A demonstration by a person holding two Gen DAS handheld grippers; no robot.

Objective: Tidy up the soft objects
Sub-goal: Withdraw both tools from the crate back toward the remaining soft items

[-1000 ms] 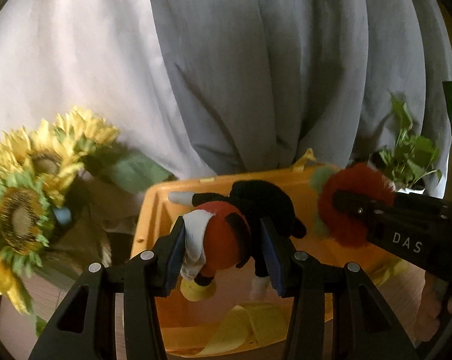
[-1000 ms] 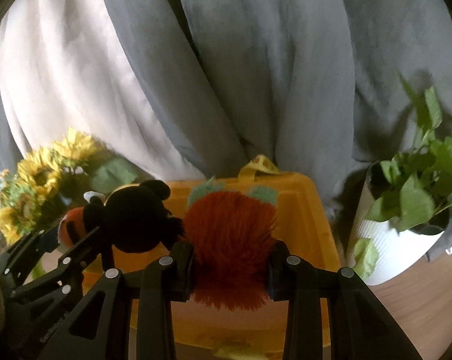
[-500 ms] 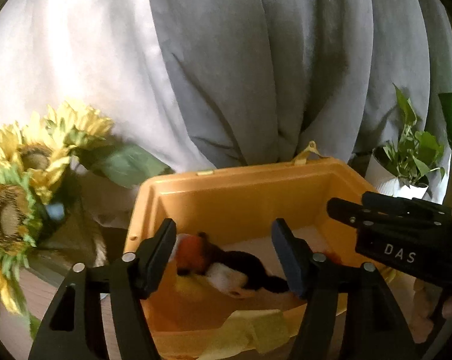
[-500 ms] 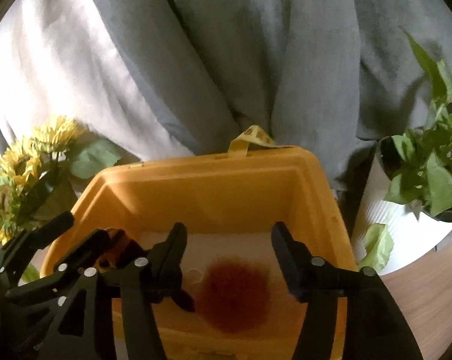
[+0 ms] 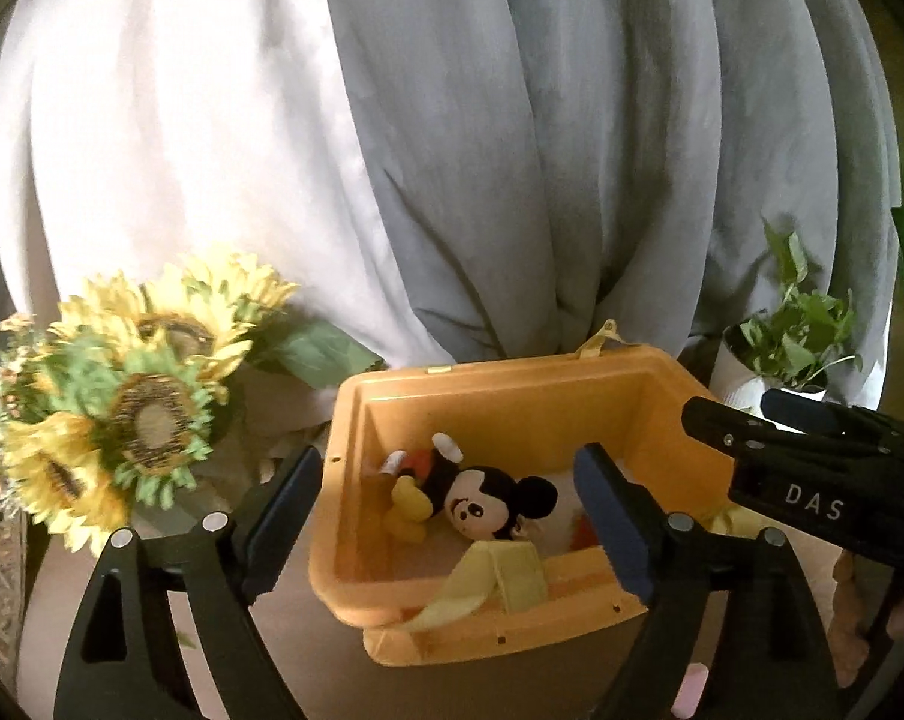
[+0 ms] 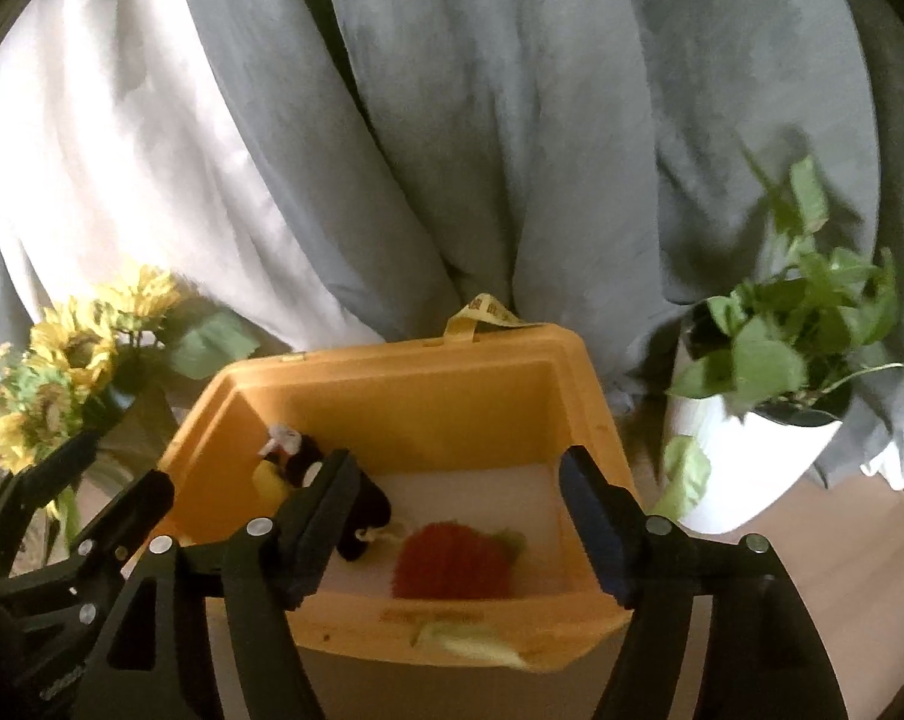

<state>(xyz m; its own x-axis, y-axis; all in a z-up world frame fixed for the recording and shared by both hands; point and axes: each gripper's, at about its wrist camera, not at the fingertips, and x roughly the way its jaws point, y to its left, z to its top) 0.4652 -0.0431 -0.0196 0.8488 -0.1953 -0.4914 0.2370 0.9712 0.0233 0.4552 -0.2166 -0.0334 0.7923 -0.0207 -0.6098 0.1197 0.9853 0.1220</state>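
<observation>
Both toys have left your tongs since a second ago and now lie in the orange bin (image 5: pixel 514 396). Your left gripper (image 5: pixel 452 516) is spreading, nothing between its fingers; your right gripper (image 6: pixel 460 525) likewise, jaws opening and empty. Mouse plush (image 5: pixel 481 501) rests on its back by the bin's left wall; red fuzzy toy (image 6: pixel 452 561) sits just beside it, nearer the front. Beyond: sunflowers (image 5: pixel 146 402) left, potted plant (image 6: pixel 769 396) right, grey curtain (image 6: pixel 511 120) behind.

Orange bin (image 6: pixel 577 396): smooth, matt plastic. Mouse toy (image 5: pixel 481 501) and red toy (image 6: pixel 452 561) at 6 o'clock inside: fuzzy plush. Curtain (image 6: pixel 511 120): matt woven cloth.
</observation>
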